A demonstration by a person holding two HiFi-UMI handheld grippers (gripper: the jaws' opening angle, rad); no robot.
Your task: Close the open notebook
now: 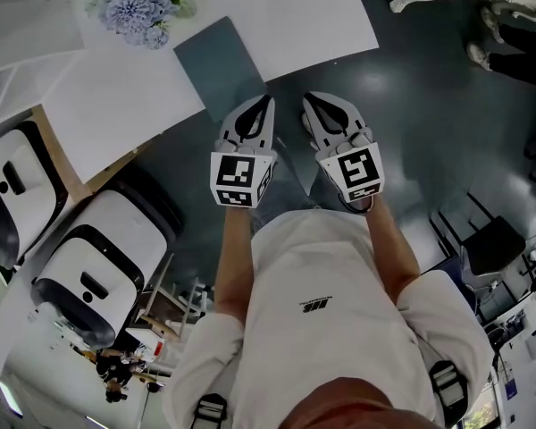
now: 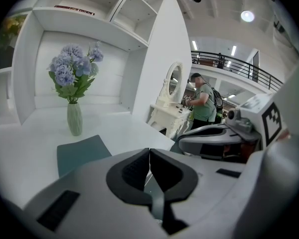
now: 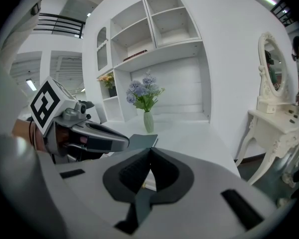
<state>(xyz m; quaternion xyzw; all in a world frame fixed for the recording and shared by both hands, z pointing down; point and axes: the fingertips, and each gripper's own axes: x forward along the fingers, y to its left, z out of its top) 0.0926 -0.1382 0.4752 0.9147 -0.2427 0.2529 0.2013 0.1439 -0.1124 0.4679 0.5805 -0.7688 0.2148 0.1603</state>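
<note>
The notebook (image 1: 219, 61) lies flat on the white desk (image 1: 295, 16) in the upper middle of the head view, close to the desk's front edge and just above the left gripper (image 1: 261, 105); it shows as one plain grey-teal rectangle, with no spread of white pages and no raised cover in any view; in the left gripper view it sits at lower left (image 2: 82, 153), below and right of the vase (image 2: 74, 118) of blue flowers; in the right gripper view it is a thin dark slab near the centre (image 3: 142, 141), low and level; judged from this, it looks already shut, though whether the fold is fully pressed down I cannot tell; both grippers hang side by side at the centre of the head view, over the dark floor and short of the desk, apart from the notebook; the left gripper's jaws meet tip to tip with nothing between them, and the right gripper (image 1: 314, 104) has its jaws pressed together the same way, empty; so the step in hand reads as rest, either before a reach or after the closing; any next move would call for carrying a gripper up over the desk edge to the cover, and a light press on it if it lifts.
</note>
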